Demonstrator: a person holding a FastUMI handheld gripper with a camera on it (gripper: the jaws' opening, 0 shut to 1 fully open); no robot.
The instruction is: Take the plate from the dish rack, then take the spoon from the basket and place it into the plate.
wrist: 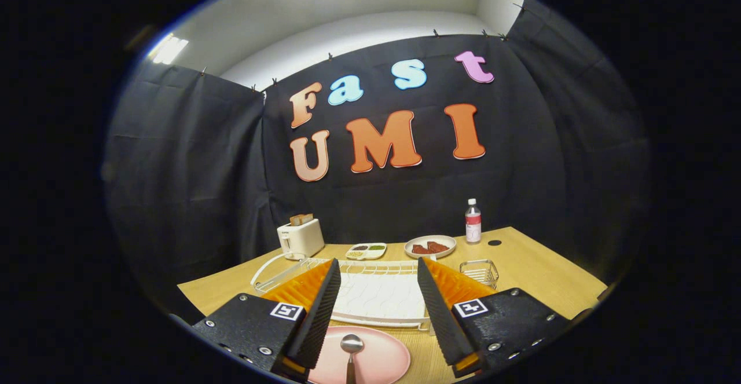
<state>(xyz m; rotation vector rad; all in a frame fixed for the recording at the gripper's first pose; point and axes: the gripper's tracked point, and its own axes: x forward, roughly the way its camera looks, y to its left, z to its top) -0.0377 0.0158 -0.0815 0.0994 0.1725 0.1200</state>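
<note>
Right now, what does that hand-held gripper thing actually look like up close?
The hand-held gripper has two long wedge-shaped fingers with ribbed inner faces, spread open above a pink plate with a spoon on it. Each finger is mounted on a black block fastened with small silver screws, and each block carries a square black-and-white marker sticker.

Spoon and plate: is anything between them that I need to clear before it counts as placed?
Nothing visible. The spoon already lies on the pink plate, bowl end toward the dish rack. The gripper is open, fingers spread to either side above the plate and holding nothing.
</note>
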